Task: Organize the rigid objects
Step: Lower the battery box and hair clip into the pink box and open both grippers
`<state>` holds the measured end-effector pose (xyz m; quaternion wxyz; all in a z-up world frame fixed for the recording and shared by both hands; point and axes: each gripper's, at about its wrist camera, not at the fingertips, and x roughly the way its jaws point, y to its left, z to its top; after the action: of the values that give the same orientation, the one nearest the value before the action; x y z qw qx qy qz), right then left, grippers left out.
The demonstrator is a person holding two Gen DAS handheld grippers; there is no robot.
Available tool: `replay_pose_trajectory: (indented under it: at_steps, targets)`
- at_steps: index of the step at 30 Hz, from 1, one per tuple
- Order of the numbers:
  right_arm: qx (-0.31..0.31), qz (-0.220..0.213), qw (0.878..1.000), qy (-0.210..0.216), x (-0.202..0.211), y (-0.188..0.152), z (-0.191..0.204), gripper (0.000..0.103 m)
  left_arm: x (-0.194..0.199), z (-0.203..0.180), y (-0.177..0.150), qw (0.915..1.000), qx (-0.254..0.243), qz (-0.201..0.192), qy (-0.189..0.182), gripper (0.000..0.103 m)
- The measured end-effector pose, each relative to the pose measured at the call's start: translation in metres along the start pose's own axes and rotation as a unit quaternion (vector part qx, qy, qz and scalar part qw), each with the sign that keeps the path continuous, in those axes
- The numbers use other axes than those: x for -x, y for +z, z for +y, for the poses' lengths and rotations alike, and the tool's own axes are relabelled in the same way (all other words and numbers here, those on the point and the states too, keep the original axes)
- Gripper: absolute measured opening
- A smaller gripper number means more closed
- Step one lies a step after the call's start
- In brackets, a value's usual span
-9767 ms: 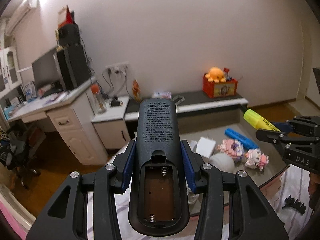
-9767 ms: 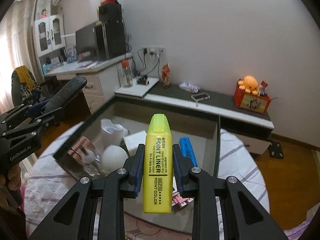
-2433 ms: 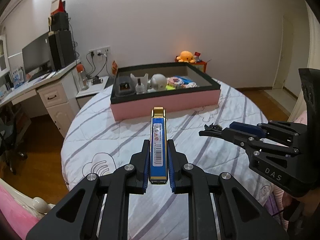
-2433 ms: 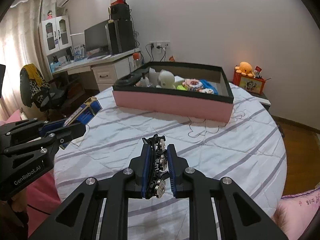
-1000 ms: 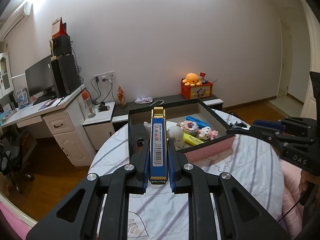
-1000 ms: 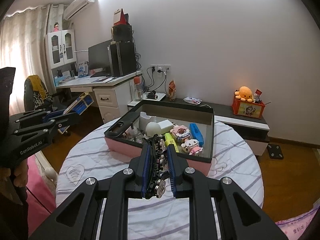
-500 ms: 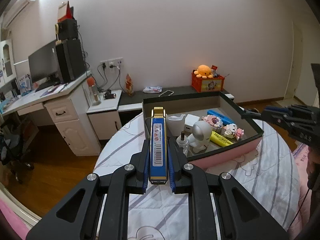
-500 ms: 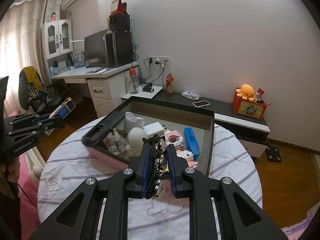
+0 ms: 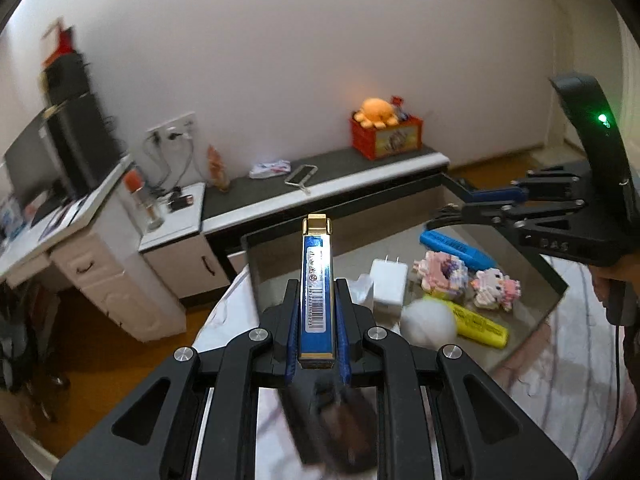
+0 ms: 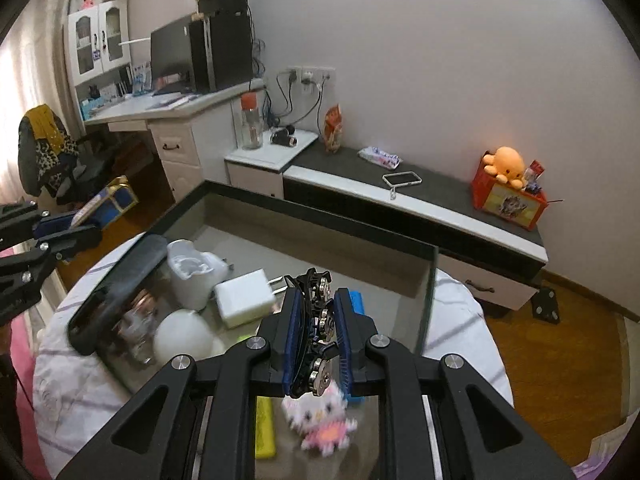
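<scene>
1. The left gripper is clamped on a blue, gold-edged box bearing a barcode label.
2. The right gripper is closed on a black wheeled part.
3. The dark-rimmed tray is seen below and ahead of both grippers; a bare floor strip remains beyond the white charger.
4. "DAS" is read faintly on the right gripper's body.
</scene>
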<state>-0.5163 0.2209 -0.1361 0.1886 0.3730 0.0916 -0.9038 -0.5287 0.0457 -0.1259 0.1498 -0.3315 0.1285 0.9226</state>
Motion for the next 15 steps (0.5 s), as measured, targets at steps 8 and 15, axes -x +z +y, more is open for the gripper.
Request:
replay_pose_trajectory:
  at_steps: [8,15]
  targets:
    - [0.009,0.057,0.998,0.01,-0.062,0.016,-0.002,0.018,-0.078,-0.012,0.032,0.9948,-0.041,0.072,-0.059,0.016]
    - [0.026,0.091,0.996,-0.004,-0.084,0.027,-0.002,0.018,-0.106,-0.023,0.037,0.9923,-0.051,0.091,-0.066,0.016]
